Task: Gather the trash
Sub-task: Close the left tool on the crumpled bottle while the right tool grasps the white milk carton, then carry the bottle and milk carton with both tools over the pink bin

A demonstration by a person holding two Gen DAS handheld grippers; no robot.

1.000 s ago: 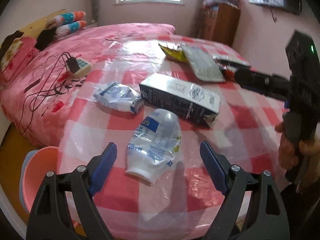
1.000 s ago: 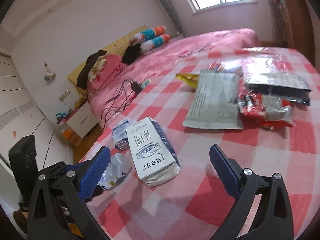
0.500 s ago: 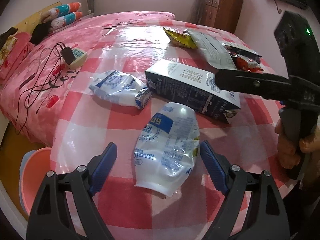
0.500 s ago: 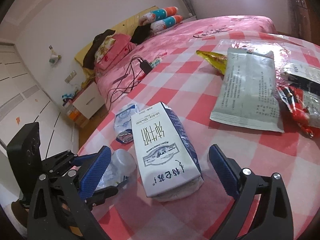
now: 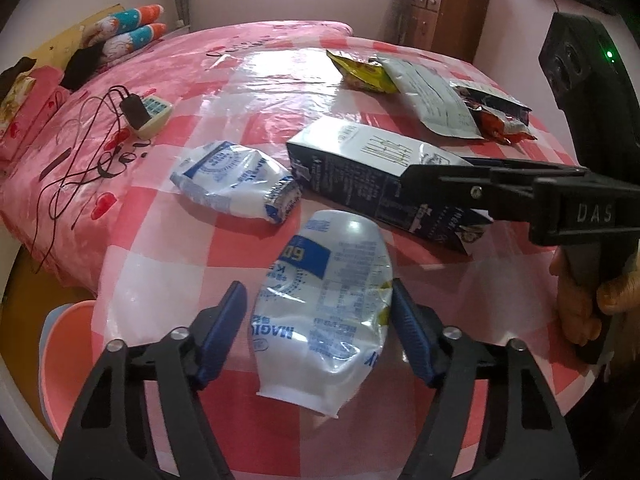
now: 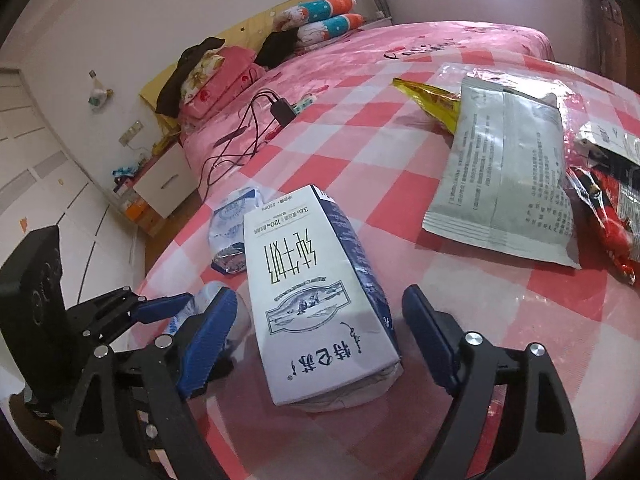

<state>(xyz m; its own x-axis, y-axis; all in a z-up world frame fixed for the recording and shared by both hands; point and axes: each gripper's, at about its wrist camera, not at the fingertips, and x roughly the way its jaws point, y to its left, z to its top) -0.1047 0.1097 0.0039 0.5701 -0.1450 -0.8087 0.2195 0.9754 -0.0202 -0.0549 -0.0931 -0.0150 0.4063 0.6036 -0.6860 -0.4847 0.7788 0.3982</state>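
Your left tool [image 5: 318,334] was closing around the crushed pouch [image 5: 326,312], whose long axis ran straight ahead between the pads, right pad touching. Your right tool [image 6: 320,340] was closing astride the milk carton [image 6: 316,320], likewise lengthwise, not yet gripping.

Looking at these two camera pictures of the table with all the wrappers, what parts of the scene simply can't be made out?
- Milk carton: in the left wrist view, the right gripper covers its near end.
- Crushed white bottle: in the right wrist view, mostly hidden behind the left gripper and the carton.
- Pink basin: cut off by the table edge and picture edge; contents unseen.
- Red wrapper: cut off at the right wrist view's edge.
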